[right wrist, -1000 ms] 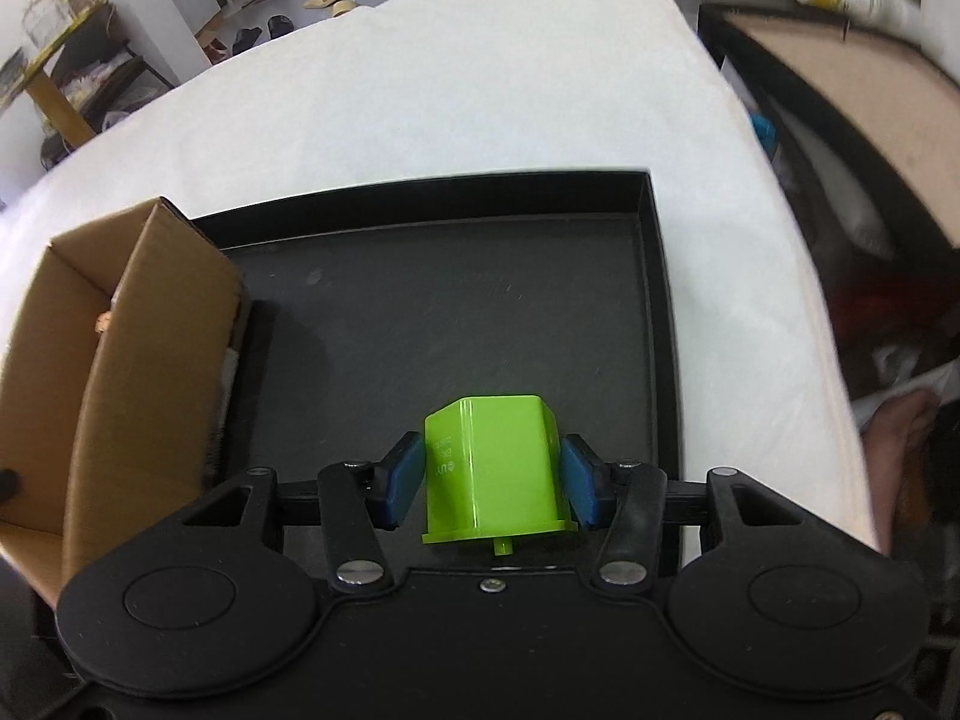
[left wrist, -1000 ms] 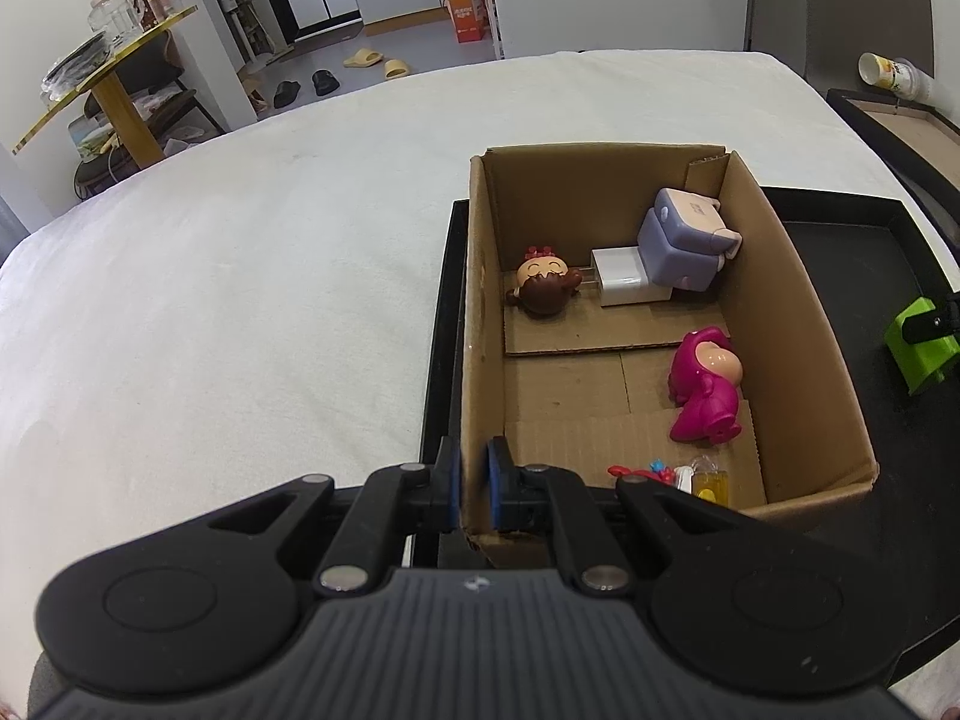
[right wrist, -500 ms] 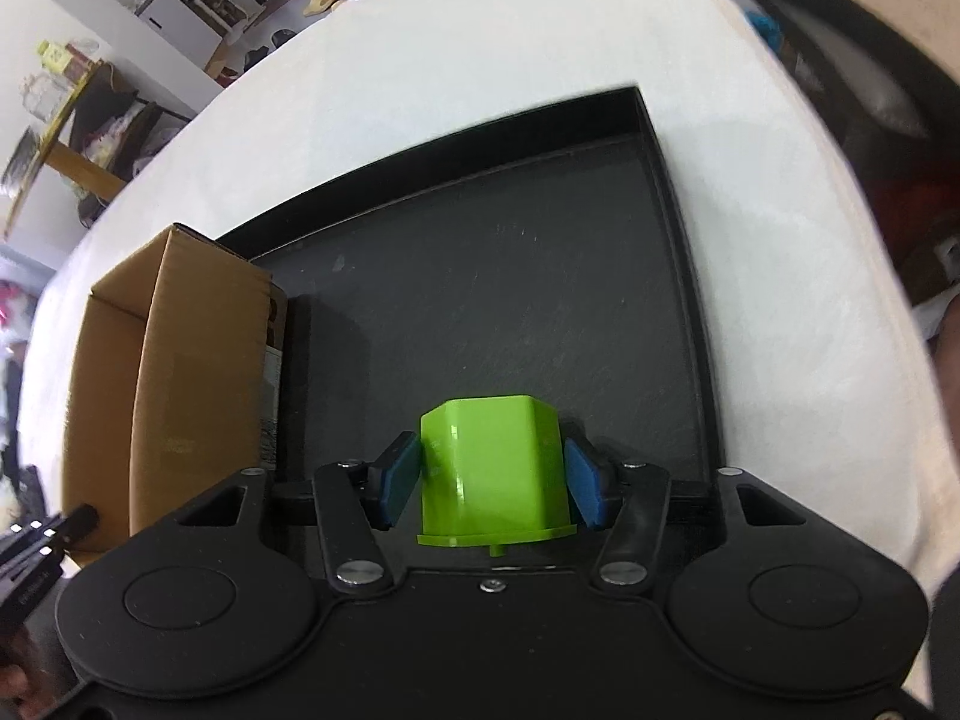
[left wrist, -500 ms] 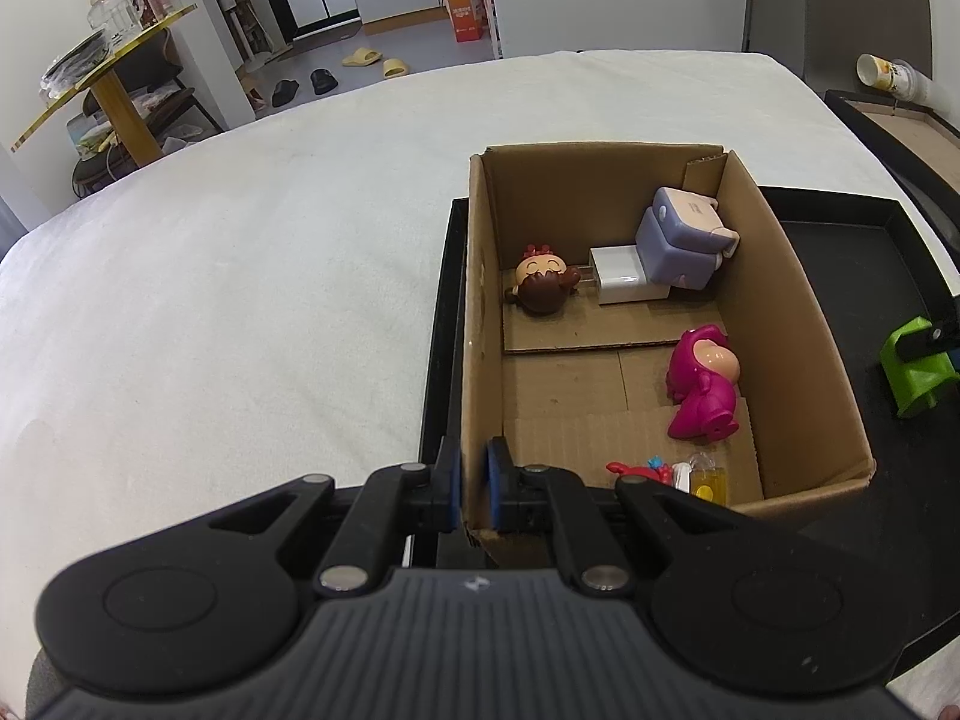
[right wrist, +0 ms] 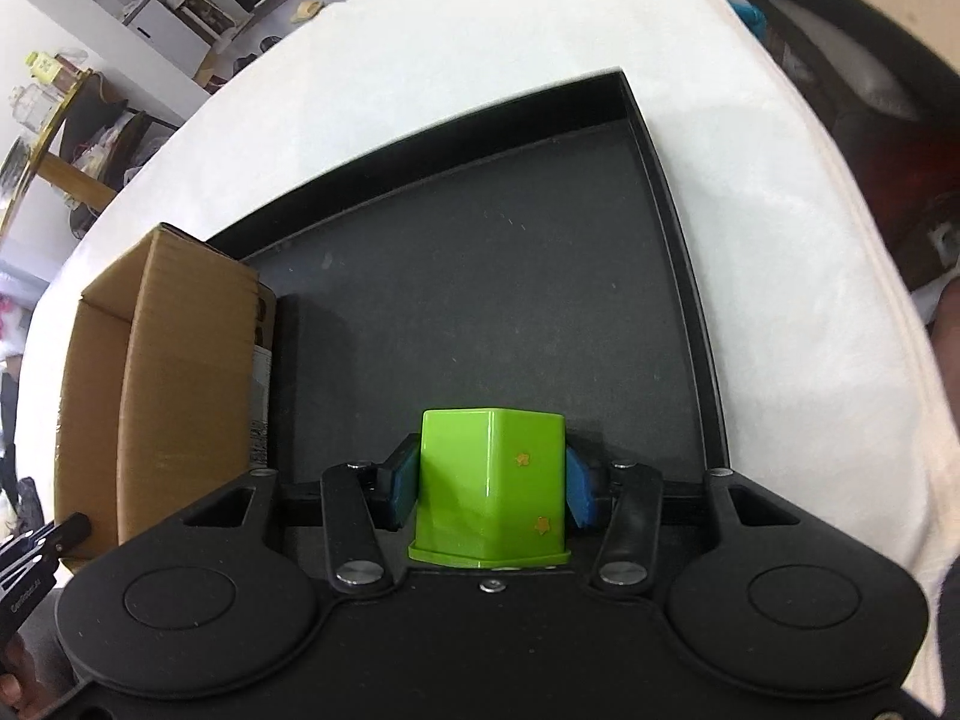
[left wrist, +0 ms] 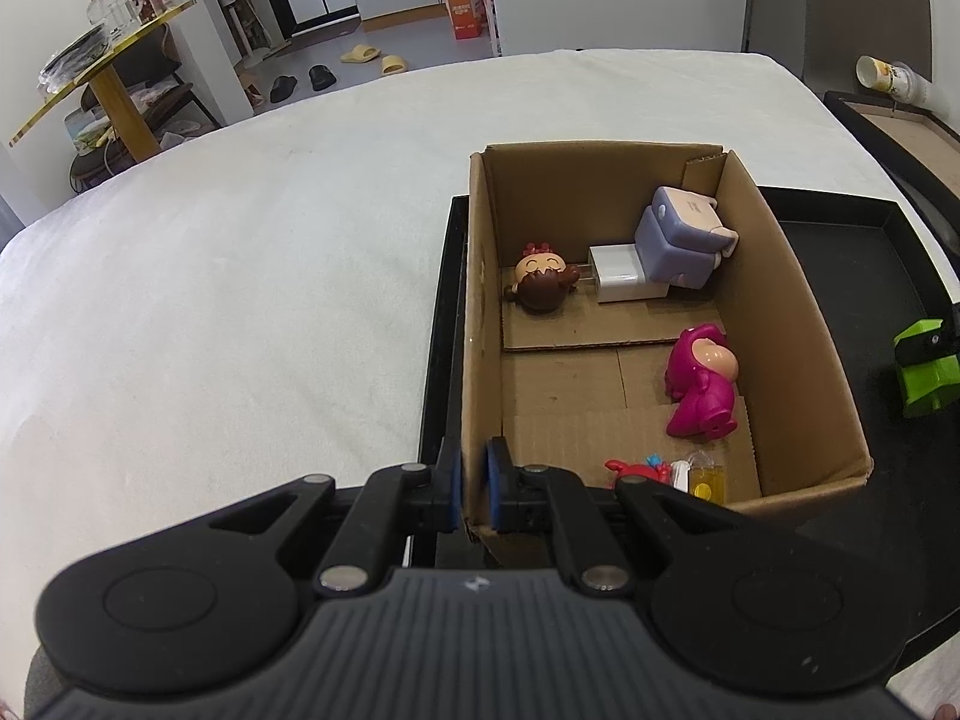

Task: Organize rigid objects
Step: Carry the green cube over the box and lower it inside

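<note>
My left gripper (left wrist: 474, 483) is shut on the near left wall of the cardboard box (left wrist: 480, 324), which stands in a black tray (left wrist: 441, 324). In the box lie a brown-haired doll (left wrist: 540, 285), a white charger (left wrist: 621, 273), a lilac block (left wrist: 681, 240), a magenta figure (left wrist: 702, 381) and small toys (left wrist: 660, 471). My right gripper (right wrist: 491, 483) is shut on a green square cup (right wrist: 492, 483), held above the tray floor (right wrist: 480, 276). The cup also shows at the right edge of the left wrist view (left wrist: 927, 369).
The tray lies on a white cloth-covered surface (left wrist: 240, 300). The cardboard box (right wrist: 162, 396) stands left of my right gripper. A paper cup (left wrist: 888, 78) lies on another tray at the far right. Shelves and slippers stand in the room behind.
My right gripper has turned and tilted with the green cup, which now shows its side with small stars. The left gripper and the box have not moved.
</note>
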`<state>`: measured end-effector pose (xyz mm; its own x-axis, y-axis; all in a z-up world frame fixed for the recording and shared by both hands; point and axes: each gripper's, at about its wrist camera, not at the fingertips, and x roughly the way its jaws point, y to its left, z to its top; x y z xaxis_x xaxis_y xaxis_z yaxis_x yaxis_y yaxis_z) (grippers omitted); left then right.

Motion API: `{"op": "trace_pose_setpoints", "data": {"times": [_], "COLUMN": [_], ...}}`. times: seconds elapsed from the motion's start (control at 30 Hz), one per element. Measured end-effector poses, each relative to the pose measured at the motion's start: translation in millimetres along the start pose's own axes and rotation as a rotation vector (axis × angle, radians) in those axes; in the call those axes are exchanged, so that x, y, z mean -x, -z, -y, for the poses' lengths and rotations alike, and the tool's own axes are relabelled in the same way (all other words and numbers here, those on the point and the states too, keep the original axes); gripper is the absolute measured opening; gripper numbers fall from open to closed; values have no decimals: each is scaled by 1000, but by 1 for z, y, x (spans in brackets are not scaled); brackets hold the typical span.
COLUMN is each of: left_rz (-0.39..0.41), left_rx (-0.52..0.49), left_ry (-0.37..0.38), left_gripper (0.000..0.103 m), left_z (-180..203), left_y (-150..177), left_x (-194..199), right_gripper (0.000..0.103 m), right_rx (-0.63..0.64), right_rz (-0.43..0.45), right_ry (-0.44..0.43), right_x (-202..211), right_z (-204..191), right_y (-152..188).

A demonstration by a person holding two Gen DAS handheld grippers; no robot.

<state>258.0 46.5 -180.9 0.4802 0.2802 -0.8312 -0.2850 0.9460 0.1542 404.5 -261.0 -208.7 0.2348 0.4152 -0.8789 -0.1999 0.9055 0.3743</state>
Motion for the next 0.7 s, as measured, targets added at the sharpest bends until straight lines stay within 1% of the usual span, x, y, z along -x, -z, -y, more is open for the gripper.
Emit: {"op": "trace_pose_setpoints", "data": {"times": [0.37, 0.47, 0.7], "left_rz": [1, 2, 3], "left_rx": [-5, -7, -4], "left_ry": [9, 11, 21], "left_gripper": [7, 7, 7], "left_z": [-1, -2, -3], "left_y": [-3, -3, -4], "left_x": [0, 0, 0], "right_gripper": [47, 47, 47], "right_rx": [105, 114, 167], "right_rz": [71, 84, 125], "right_ry": [33, 24, 36], "right_x": [25, 33, 51], "right_z": [-32, -39, -59], "right_y": [-5, -7, -9]}}
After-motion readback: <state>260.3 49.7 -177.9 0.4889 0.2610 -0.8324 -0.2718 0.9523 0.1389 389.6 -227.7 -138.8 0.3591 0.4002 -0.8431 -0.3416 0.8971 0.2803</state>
